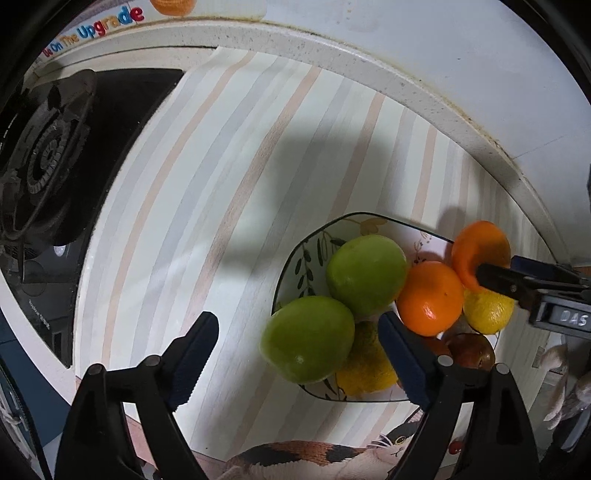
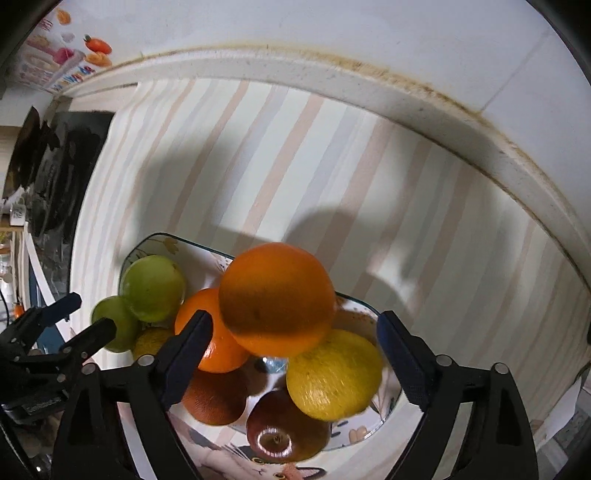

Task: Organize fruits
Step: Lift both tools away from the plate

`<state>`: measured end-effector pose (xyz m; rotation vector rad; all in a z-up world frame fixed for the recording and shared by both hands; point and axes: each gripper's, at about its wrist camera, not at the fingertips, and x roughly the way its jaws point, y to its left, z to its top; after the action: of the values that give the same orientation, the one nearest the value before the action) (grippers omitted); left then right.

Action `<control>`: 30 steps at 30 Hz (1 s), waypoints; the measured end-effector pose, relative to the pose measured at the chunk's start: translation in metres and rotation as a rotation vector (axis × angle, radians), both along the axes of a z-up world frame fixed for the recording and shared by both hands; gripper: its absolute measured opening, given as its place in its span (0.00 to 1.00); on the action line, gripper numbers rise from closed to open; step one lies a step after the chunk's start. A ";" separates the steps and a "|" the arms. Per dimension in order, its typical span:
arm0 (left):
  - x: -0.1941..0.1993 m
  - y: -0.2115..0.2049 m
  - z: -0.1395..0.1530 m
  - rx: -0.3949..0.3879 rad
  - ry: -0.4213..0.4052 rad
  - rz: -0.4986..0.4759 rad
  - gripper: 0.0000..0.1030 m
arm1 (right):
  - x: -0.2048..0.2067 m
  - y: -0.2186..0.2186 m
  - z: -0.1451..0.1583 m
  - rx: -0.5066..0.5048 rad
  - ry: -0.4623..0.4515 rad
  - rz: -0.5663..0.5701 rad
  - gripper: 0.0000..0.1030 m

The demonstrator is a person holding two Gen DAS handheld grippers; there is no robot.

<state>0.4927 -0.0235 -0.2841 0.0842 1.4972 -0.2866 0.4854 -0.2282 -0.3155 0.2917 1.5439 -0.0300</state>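
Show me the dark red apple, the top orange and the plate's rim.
Dark red apple [image 2: 286, 430], right wrist view, its skin.
Top orange [image 2: 275, 299], right wrist view, its middle.
Plate [image 1: 295, 254], left wrist view, left rim.

Home kitchen: gas hob [image 1: 44, 162] set in a speckled white counter [image 1: 369, 70], striped mat [image 1: 229, 155], fruit plate [image 2: 369, 424], tiled wall [image 2: 369, 29] with food stickers [image 2: 70, 48].
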 end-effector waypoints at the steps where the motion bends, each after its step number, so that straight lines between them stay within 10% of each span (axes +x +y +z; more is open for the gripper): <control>1: -0.003 0.002 0.003 0.003 -0.013 -0.002 0.86 | -0.005 -0.001 0.008 -0.011 -0.019 0.002 0.91; 30: -0.185 0.039 0.142 0.017 -0.459 0.043 0.86 | -0.242 0.043 0.159 -0.178 -0.394 -0.085 0.91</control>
<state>0.3079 0.0157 -0.1422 0.1223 1.0448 -0.2030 0.2437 -0.1851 -0.1563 0.2071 1.1284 -0.1664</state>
